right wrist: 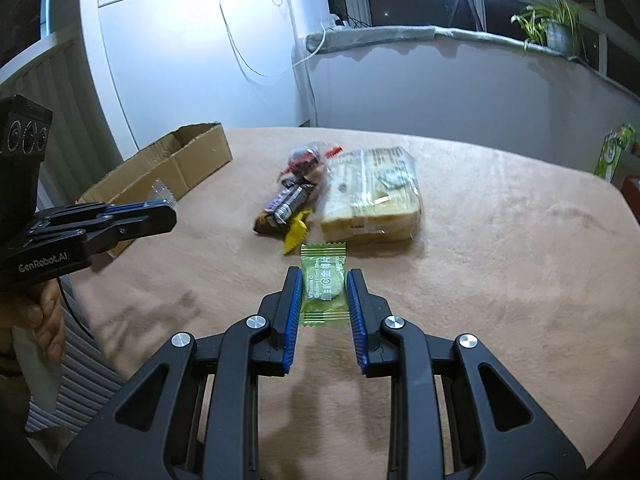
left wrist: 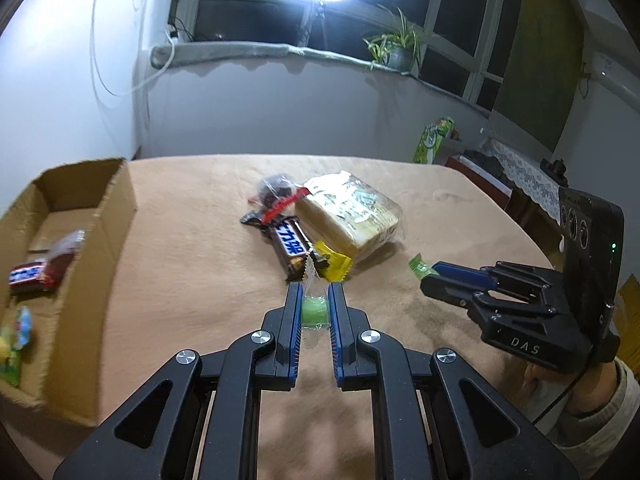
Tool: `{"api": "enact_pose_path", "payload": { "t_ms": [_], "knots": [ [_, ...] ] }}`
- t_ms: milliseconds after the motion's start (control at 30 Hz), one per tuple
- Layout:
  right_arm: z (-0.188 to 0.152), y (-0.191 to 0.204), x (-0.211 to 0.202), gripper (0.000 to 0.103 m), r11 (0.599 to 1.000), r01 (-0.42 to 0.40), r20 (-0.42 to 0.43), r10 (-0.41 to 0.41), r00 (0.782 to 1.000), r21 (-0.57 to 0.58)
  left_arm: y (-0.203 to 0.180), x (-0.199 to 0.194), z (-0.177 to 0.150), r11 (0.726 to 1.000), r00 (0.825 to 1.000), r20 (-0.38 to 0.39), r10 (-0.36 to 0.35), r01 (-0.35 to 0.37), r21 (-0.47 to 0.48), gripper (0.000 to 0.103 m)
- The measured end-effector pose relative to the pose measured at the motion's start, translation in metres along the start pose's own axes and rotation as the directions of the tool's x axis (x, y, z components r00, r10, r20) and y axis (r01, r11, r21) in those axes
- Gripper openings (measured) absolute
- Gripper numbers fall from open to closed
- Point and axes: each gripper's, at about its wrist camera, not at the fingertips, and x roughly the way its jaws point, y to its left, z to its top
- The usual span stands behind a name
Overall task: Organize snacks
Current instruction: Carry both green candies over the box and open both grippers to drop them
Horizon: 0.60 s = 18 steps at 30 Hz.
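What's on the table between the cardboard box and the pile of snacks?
Nothing: in both wrist views bare table separates the box from the pile, chocolate bar nearest.

Green candy wrapper (right wrist: pixel 323 290); yellow wrapper (left wrist: pixel 333 266); tan tablecloth (right wrist: pixel 500 264); brown box (left wrist: pixel 100 216).

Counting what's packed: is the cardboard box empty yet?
Not empty: the cardboard box holds a chocolate bar, a dark red packet and a colourful packet.
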Motion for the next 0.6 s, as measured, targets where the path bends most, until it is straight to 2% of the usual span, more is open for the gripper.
{"api": "enact_pose_path", "payload": {
  "t_ms": [300, 600],
  "knots": [
    [0.018, 0.043, -0.009, 0.024, 0.997, 0.015, 0.017, -0.014, 1.000, -0.078, 0.020, -0.048, 0.000, 0.998, 0.994, 0.091, 0.068, -0.068, -0.003, 0.011],
    [0.041, 0.100, 0.000, 0.024, 0.987, 0.008, 0.031, -0.003, 1.000, -0.163, 0.050, -0.095, -0.004, 0.990, 0.973, 0.186, 0.139, -0.136, -0.031, 0.011]
  ]
}}
